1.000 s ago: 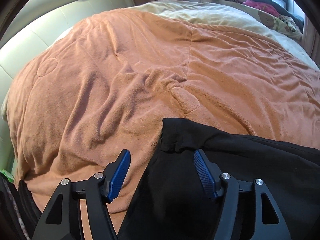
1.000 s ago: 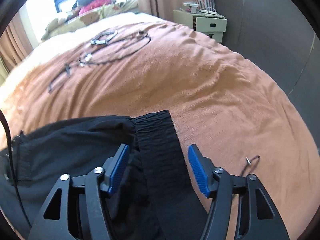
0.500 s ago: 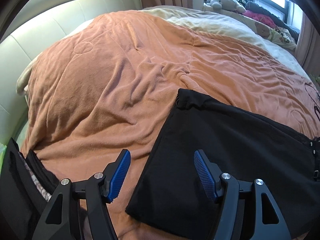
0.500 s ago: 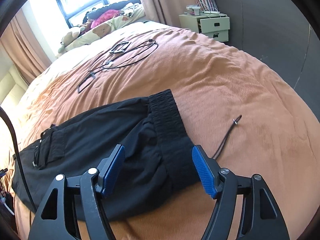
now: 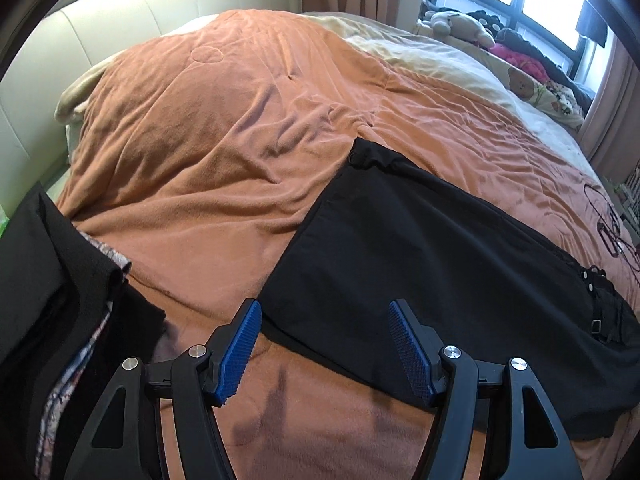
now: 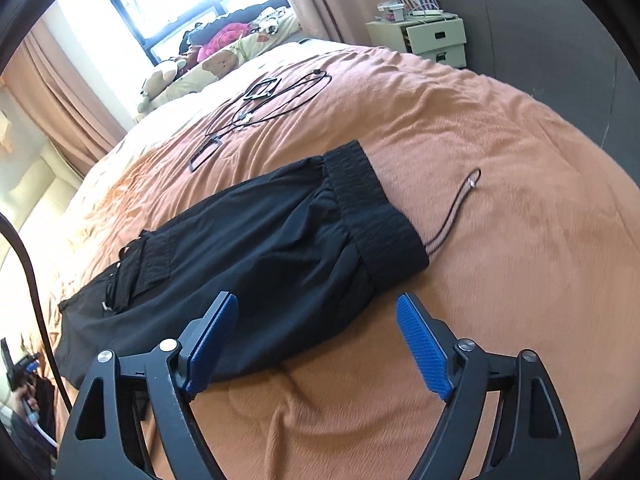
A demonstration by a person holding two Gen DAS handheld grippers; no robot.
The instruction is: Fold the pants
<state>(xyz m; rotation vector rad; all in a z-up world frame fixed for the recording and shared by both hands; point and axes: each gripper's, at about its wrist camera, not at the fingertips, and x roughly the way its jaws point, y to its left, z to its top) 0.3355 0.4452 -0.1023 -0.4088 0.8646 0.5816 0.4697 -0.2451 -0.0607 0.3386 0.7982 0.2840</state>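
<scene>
Orange blanket (image 5: 208, 168) covering bed, black pants (image 6: 248, 248) laid flat across it, waistband (image 6: 372, 216) toward right side, left gripper (image 5: 324, 346) spread apart above hem, right gripper (image 6: 316, 344) spread apart, holding nothing

home bedroom | bed (image 5: 208, 152), padded headboard (image 5: 120, 36), nightstand (image 6: 434, 38), curtained window (image 6: 180, 4)

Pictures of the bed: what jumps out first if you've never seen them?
The black pants laid long across the orange blanket, their waistband at the right gripper's end. Then both grippers, left and right, above the near edge, blue jaws wide open, holding nothing. Black cables lie farther back.
</scene>
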